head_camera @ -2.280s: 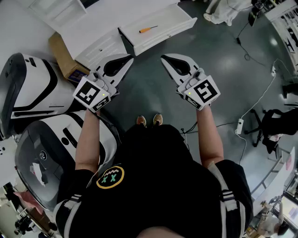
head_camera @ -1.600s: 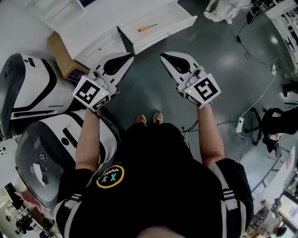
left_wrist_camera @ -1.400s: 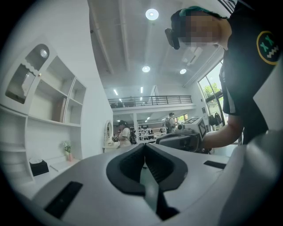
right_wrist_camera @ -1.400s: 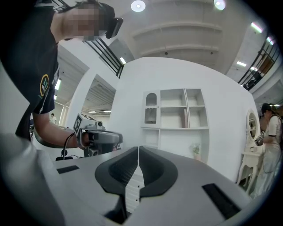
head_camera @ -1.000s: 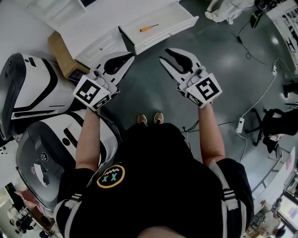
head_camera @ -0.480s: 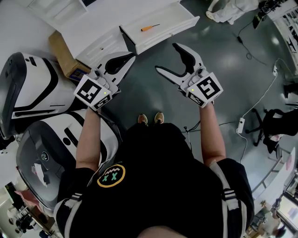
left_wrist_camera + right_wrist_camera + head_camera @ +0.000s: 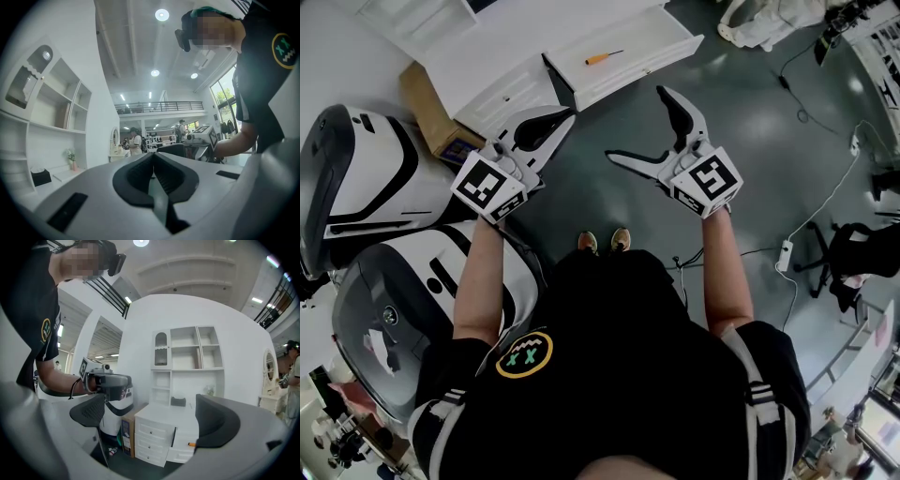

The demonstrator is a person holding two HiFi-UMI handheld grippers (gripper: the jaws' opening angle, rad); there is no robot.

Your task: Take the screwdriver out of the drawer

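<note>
Cardboard box (image 7: pixel 425 111) beside cabinet (image 7: pixel 502 52), drawer (image 7: pixel 639 71) open

A white dresser (image 7: pixel 151 431) and shelves (image 7: pixel 187 352) stand on a dark glossy floor (image 7: pixel 769 122) beneath round ceiling lights (image 7: pixel 161 14).

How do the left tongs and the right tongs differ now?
The left tongs are shut; the right tongs are open, having just been opening. The right gripper view shows the screwdriver beyond the right tongs; the left gripper view, past the left tongs, does not. Both are empty.
</note>
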